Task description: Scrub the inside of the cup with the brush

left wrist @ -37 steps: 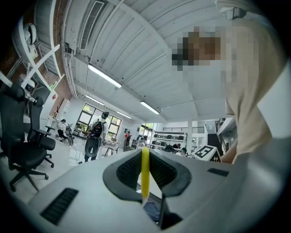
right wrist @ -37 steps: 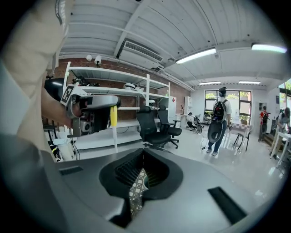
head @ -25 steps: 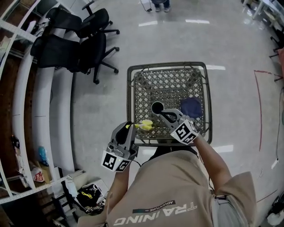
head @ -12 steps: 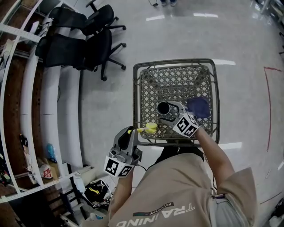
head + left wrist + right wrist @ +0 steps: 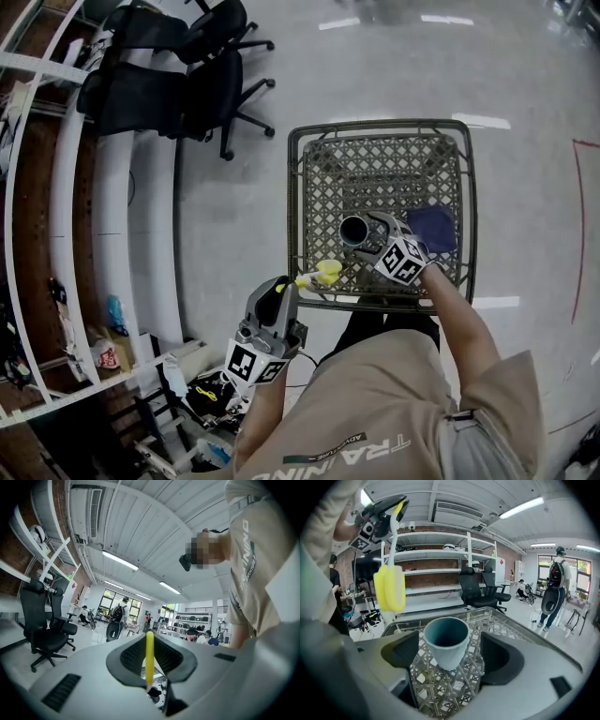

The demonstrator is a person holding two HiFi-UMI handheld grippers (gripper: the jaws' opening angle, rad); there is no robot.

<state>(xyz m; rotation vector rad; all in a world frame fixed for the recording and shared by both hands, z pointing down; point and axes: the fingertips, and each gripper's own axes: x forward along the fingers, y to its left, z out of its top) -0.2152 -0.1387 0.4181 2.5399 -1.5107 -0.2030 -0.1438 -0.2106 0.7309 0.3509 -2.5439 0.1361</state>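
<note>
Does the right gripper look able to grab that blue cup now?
Likely yes: the right gripper has just been opening its jaws, which flank the upright cup on the mesh table, nothing blocking.

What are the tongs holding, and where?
The left tongs pinch the yellow brush by its thin handle. The right tongs have just been opening; the teal cup stands between them, ungripped.

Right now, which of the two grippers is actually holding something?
The left gripper, clamped on the handle of the yellow brush. The right gripper has just been opening its jaws; the teal cup stands between them, ungripped.
</note>
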